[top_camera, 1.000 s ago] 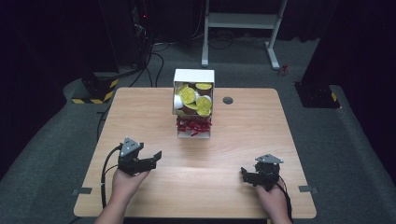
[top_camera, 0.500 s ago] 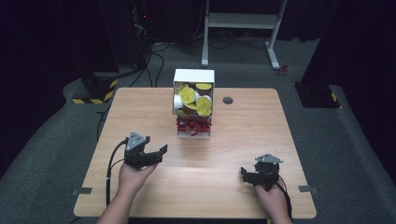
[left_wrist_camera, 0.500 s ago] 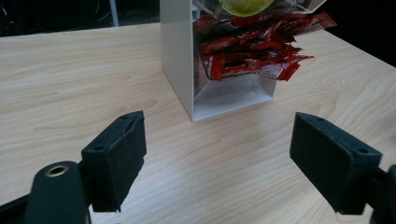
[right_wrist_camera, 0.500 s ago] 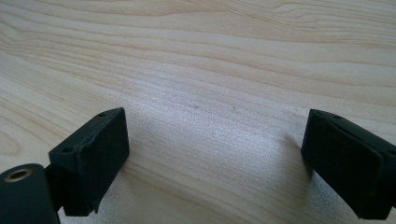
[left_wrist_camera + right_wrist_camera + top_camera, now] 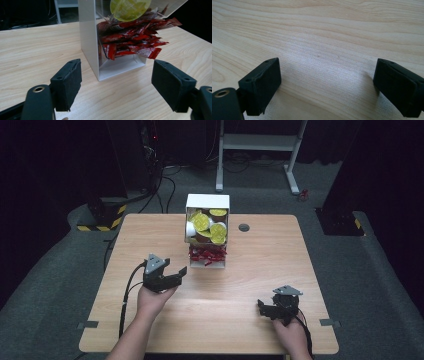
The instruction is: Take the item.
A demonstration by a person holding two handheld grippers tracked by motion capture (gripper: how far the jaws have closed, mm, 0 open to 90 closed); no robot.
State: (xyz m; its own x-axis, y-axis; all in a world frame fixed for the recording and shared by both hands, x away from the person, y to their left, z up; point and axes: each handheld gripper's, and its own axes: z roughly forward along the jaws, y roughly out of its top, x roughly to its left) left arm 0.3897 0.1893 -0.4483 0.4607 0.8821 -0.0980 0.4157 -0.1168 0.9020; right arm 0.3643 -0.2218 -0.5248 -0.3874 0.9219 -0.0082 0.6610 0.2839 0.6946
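In the high view, a white dispenser box (image 5: 207, 202) stands at the upper middle of the frame on the light wooden tabletop (image 5: 250, 270), with yellow-lidded cups (image 5: 218, 233) in its upper part and red sachets (image 5: 207, 255) below. No writing on them can be read from here. The left gripper (image 5: 176, 274) is held just left of and below the box, jaws spread and holding nothing. The right gripper (image 5: 261, 307) rests at the lower right, well apart from the box. A small dark round grommet (image 5: 244, 227) sits right of the box. Dark carpet, cables and a white frame leg surround the tabletop.

In the left gripper view, the sachets (image 5: 132, 41) spill from the box's open front at the upper middle, between the 2 released jaws; their small white print is too blurred to read.

In the right gripper view, the jaws stand wide apart over bare wood grain (image 5: 324, 37).
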